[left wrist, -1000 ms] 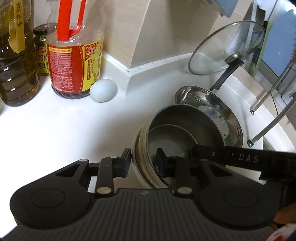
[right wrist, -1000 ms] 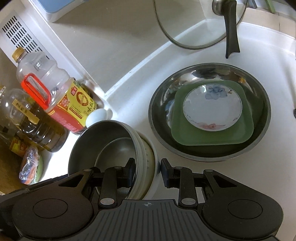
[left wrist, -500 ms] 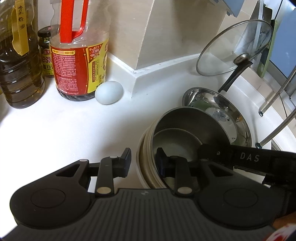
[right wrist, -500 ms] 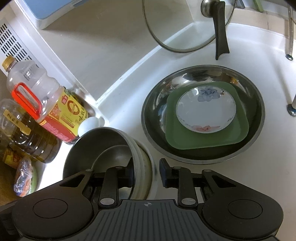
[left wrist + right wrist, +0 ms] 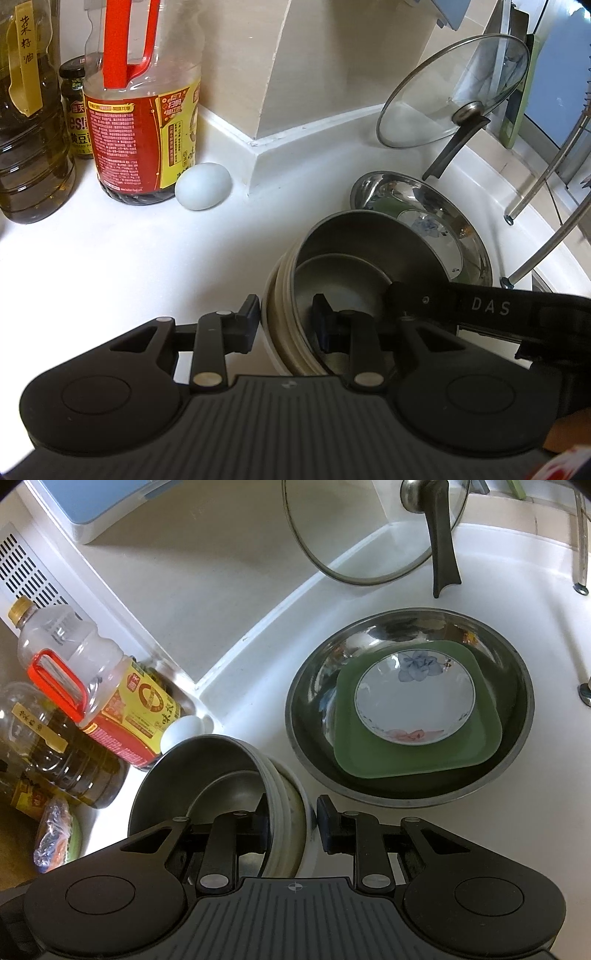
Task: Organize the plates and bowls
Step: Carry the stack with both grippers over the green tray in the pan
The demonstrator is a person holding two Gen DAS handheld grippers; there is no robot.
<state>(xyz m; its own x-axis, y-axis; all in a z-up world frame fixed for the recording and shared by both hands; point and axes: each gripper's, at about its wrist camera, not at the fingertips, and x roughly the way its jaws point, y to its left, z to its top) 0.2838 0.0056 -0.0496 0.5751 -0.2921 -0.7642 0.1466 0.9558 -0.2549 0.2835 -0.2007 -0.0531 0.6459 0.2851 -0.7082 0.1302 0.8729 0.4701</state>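
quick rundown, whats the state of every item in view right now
left gripper: straddling bowl stack's rim
right gripper: straddling the opposite rim
bowl stack: nested, tilted
steel basin: holds green plate, floral dish on top
glass lid: leaning on wall
egg: loose beside sauce bottle

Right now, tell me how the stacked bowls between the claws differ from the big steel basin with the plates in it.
The stacked bowls are tilted on edge with a cream outer bowl and dull grey metal ones nested inside; the steel basin lies flat and is shiny. The bowls are smaller and deeper; the basin is wide and shallow. The bowls have a claw on each side, left and right; the basin is untouched and carries a green plate with a flowered dish. Both are round stacks.
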